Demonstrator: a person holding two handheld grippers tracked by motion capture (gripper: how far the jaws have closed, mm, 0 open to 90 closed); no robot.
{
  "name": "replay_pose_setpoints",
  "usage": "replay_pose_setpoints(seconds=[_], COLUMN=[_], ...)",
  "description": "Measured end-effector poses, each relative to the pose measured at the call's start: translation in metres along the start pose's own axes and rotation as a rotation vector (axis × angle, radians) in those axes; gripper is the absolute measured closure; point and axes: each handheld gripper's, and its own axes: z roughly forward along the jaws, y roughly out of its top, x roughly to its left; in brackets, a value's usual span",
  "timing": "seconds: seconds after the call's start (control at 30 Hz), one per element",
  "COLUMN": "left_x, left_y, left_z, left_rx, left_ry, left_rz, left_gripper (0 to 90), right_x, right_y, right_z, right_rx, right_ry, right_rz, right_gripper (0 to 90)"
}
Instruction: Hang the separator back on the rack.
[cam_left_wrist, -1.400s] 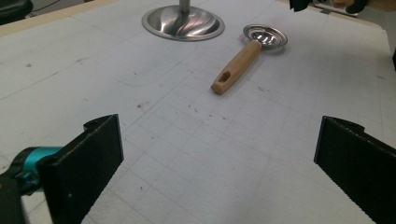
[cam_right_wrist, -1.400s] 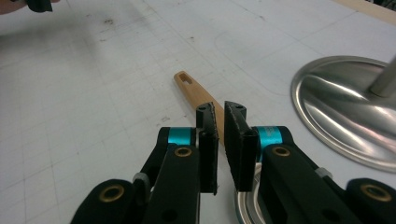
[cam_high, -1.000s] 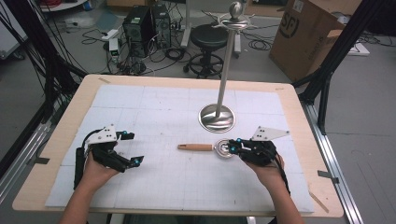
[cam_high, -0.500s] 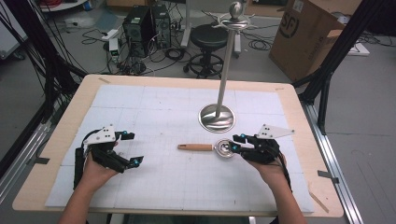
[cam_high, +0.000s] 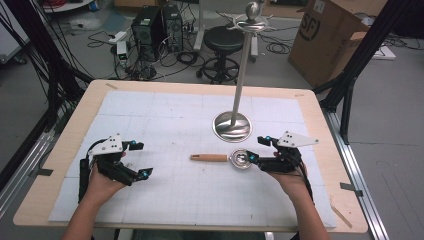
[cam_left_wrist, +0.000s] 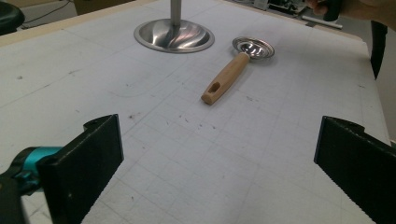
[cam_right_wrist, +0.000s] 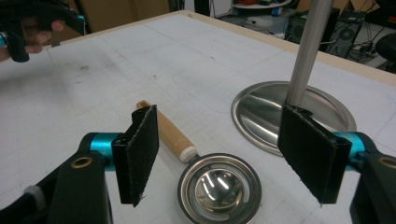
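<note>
Steel-bowled measuring spoon with wooden handle (cam_high: 222, 158) lies flat, handle pointing away from right gripper (cam_high: 256, 149), bowl between its spread jaws. Left gripper (cam_high: 140, 159), also spread, well apart.

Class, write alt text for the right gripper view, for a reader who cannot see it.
Two open black jaws of the right gripper frame the round steel bowl of a measuring spoon lying on a white gridded mat, its wooden handle pointing away to the left. Behind the right jaw stands a steel stand with a dished base and upright pole.
</note>
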Motion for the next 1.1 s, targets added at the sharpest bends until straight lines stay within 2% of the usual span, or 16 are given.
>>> replay_pose_setpoints(seconds=[0.13,0.5,0.73,1.1], left_x=[0.001,0.0,0.0,0.0], left_y=[0.0,0.001,0.001,0.001], left_z=[0.0,-0.002,-0.003,-0.002], left_rx=[0.002,0.0,-0.002,0.003], left_ry=[0.003,0.015,0.014,0.011], left_rz=[-0.004,-0.004,-0.004,-0.003], left_gripper=[1.9,1.9,1.9,1.9], right_x=[0.0,0.002,0.001,0.004], right_y=[0.0,0.012,0.023,0.043], right_z=[-0.001,0.003,0.014,0.041], right_rx=[0.005,0.059,0.187,0.292], right_ry=[-0.005,-0.004,-0.011,0.008], right_rz=[0.003,-0.058,-0.095,-0.169], right_gripper=[27.3,27.3,27.4,27.3])
